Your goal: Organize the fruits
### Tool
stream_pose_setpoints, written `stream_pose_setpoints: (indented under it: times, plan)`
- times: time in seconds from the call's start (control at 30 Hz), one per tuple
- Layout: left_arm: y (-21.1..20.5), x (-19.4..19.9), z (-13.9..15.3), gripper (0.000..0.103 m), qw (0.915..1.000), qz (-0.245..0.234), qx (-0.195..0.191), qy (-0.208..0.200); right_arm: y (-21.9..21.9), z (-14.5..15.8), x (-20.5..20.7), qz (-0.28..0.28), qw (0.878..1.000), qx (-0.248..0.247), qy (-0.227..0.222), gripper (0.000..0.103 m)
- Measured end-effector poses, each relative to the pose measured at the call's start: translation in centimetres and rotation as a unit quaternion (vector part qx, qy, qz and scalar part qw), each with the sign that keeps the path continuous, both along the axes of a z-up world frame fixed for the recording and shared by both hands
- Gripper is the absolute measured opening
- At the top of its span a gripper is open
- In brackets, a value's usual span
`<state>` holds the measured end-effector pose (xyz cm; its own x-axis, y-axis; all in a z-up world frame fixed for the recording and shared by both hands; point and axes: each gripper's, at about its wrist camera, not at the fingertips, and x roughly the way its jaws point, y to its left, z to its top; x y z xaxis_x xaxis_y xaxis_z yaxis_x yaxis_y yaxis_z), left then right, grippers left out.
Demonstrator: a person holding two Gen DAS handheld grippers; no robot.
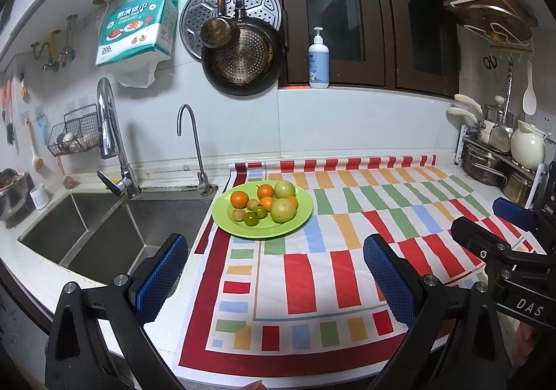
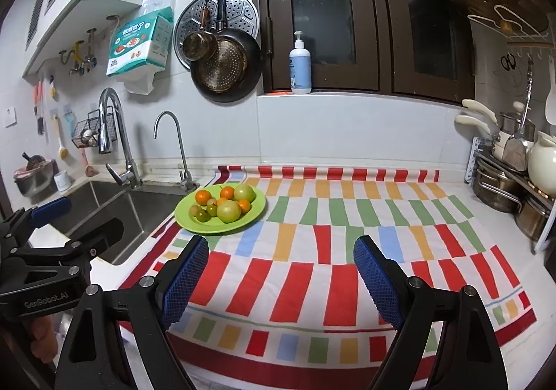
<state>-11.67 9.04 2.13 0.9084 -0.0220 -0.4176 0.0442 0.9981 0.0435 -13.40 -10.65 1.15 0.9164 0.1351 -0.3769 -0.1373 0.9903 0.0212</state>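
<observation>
A green plate (image 1: pixel 299 216) (image 2: pixel 252 212) sits on the striped cloth beside the sink. It holds several fruits: small oranges (image 1: pixel 239 198) (image 2: pixel 203 196), two large pale green fruits (image 1: pixel 283 210) (image 2: pixel 228 211) and small green and brownish ones (image 1: pixel 251 219) (image 2: pixel 202 215). My left gripper (image 1: pixel 274 278) is open and empty, low over the cloth's near left part, well short of the plate. My right gripper (image 2: pixel 281 268) is open and empty over the cloth's middle, to the right of and nearer than the plate. Each gripper shows at the edge of the other's view.
A steel double sink (image 1: pixel 114 226) with two taps (image 1: pixel 111 132) lies left of the plate. A striped cloth (image 2: pixel 347 226) covers the counter. A rack of pots and a white jug (image 2: pixel 542 160) stands at the right. Pans (image 1: pixel 243 56) hang on the wall; a soap bottle (image 2: pixel 300 65) stands on the sill.
</observation>
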Motion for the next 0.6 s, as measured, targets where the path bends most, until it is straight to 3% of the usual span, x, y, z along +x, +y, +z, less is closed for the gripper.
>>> stream_pose_setpoints:
  times: [0.6]
  plan:
    - [-0.7, -1.5, 0.2, 0.103, 1.0000, -0.003, 0.002, -0.005, -0.6, 0.0, -1.6, 0.000, 1.000, 0.002, -0.005, 0.086]
